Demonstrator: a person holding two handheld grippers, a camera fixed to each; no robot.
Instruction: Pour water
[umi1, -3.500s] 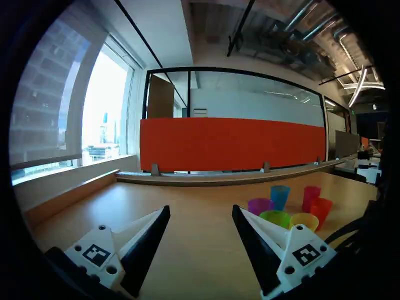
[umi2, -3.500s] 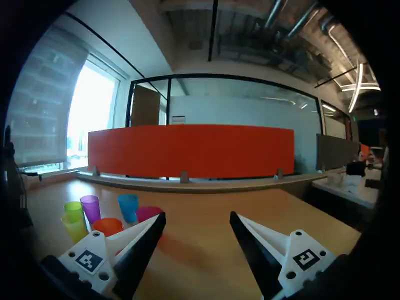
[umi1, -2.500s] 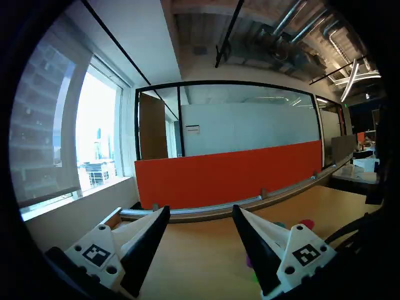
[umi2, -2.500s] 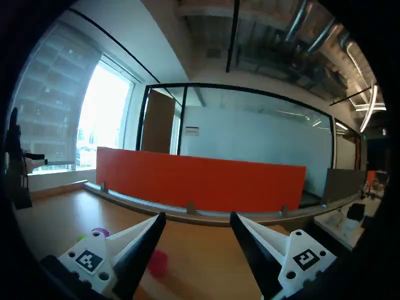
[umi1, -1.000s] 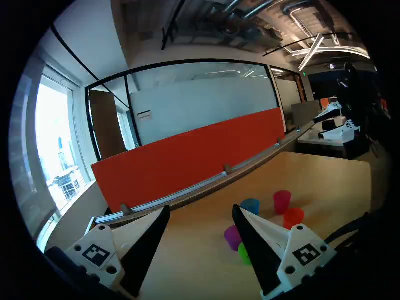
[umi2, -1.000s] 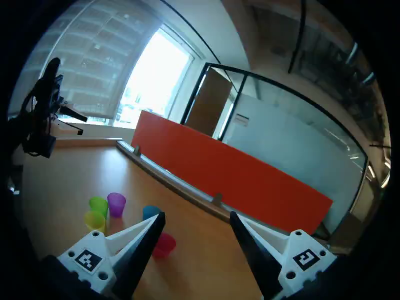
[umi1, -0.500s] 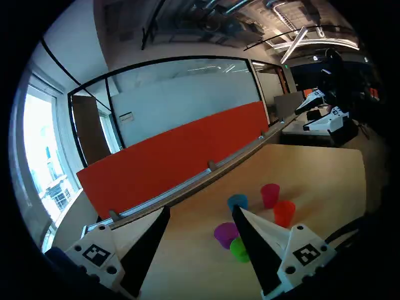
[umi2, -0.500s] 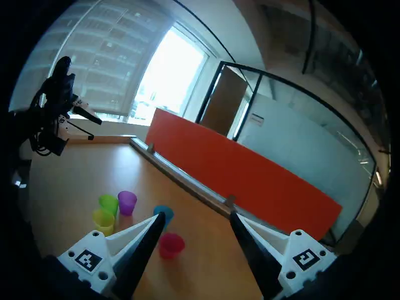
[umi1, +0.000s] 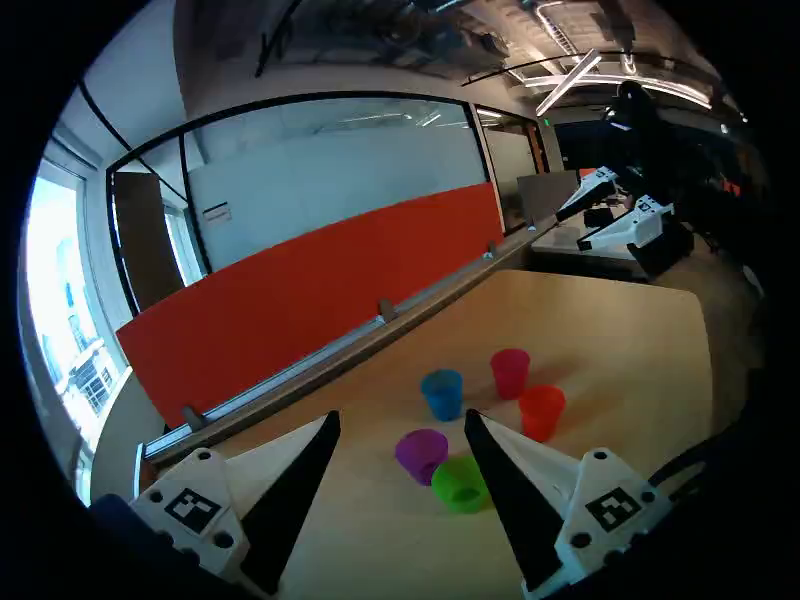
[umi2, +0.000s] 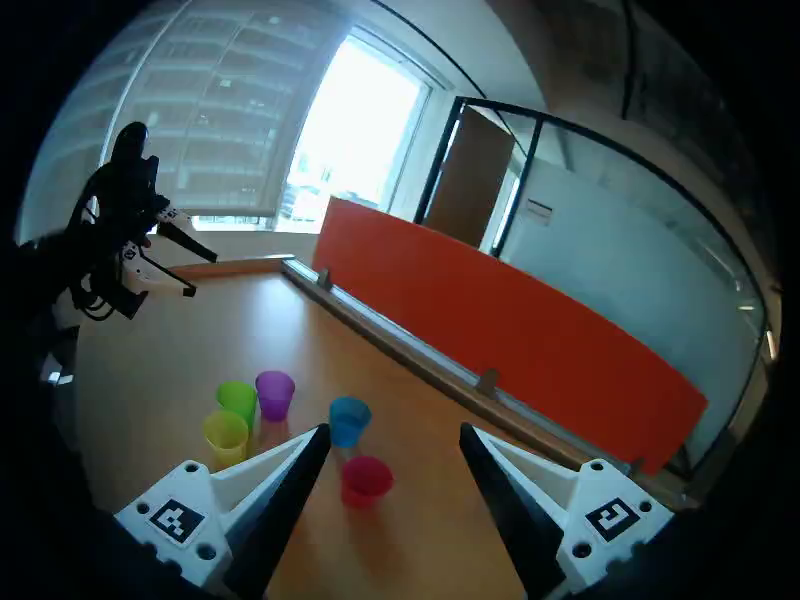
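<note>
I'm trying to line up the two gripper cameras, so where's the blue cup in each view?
Left gripper view: the blue cup is just below centre, left of the pink cup.
Right gripper view: the blue cup is low and left of centre, just above the pink cup.
Shared landmark: the long orange divider panel.

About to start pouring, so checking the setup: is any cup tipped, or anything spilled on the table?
Nothing stands out. The blue cup, pink cup, orange cup, purple cup, green cup and yellow cup all stand upright, clustered on the wooden table, with no puddle visible around them. The left gripper and right gripper are open and empty.
</note>
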